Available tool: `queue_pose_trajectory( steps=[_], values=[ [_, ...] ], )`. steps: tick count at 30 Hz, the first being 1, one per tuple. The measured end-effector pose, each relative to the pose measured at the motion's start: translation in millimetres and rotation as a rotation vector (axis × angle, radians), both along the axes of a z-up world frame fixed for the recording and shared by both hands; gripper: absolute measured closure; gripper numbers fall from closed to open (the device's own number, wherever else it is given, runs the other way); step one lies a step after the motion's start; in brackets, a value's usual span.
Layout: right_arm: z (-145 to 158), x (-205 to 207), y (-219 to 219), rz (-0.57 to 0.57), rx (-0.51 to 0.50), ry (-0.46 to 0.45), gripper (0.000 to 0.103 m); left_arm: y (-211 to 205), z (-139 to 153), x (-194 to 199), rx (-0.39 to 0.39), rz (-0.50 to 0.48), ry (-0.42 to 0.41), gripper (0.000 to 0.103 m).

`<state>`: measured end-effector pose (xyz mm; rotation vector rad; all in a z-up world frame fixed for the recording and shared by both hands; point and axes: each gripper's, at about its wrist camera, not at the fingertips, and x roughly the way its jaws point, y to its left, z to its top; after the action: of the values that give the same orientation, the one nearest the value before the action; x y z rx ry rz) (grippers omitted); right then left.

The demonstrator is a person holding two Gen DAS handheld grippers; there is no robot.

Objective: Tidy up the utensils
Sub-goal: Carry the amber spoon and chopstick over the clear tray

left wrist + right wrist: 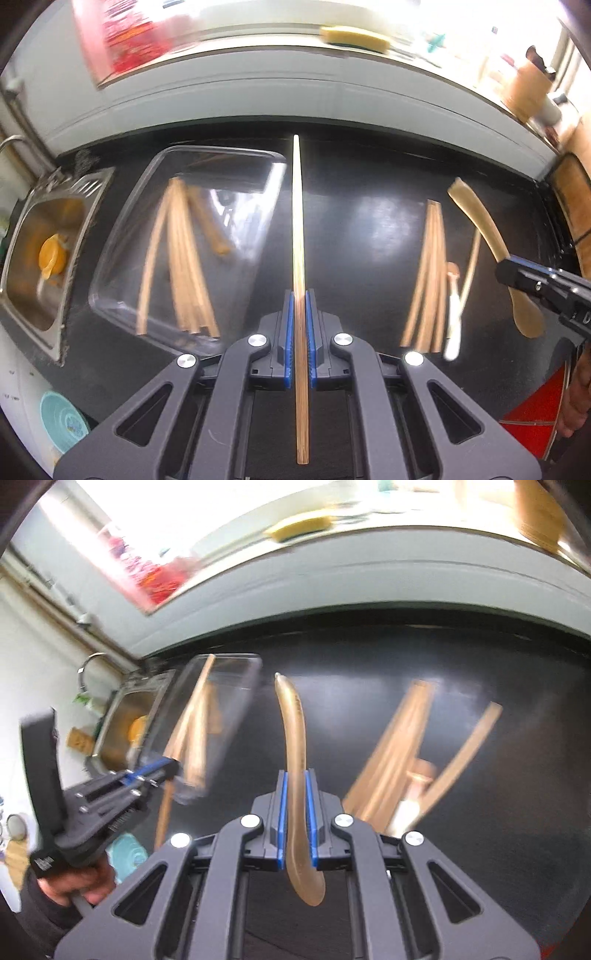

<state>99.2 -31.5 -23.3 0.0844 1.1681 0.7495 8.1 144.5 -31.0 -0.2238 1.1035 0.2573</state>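
My left gripper is shut on a single bamboo chopstick that points away over the black counter, just right of a clear plastic tray holding several chopsticks. My right gripper is shut on a curved wooden spoon, held above the counter. In the left wrist view the right gripper and the spoon show at the far right. In the right wrist view the left gripper shows at the left by the tray.
Loose chopsticks and a small white-handled spoon lie on the counter at the right; they are blurred in the right wrist view. A steel sink sits left of the tray. A yellow sponge lies on the back ledge.
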Motion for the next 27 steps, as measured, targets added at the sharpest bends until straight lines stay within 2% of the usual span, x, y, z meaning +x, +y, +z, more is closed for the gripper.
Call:
queue_pose_trajectory(
  steps=[6, 13, 18, 22, 24, 27],
  values=[
    [12, -5, 95, 0.093, 0.067, 0.024, 0.093, 59, -2, -19, -0.022, 0.067, 0.006, 0.097],
    [8, -2, 172, 0.129, 0.090, 0.068, 0.093, 112, -9, -30, -0.056, 0.115, 0.010, 0.097],
    [-11, 12, 197, 0.103, 0.108, 0.151, 0.093, 142, -28, -27, -0.172, 0.165, 0.016, 0.097],
    [-35, 25, 212, 0.068, 0.117, 0.223, 0.093, 157, -40, -17, -0.203, 0.175, 0.003, 0.097],
    [-44, 31, 216, 0.053, 0.119, 0.247, 0.093, 164, -47, -9, -0.195, 0.184, 0.003, 0.097],
    [-56, 42, 224, 0.039, 0.109, 0.258, 0.093, 172, -54, -1, -0.201, 0.190, -0.006, 0.097]
  ],
)
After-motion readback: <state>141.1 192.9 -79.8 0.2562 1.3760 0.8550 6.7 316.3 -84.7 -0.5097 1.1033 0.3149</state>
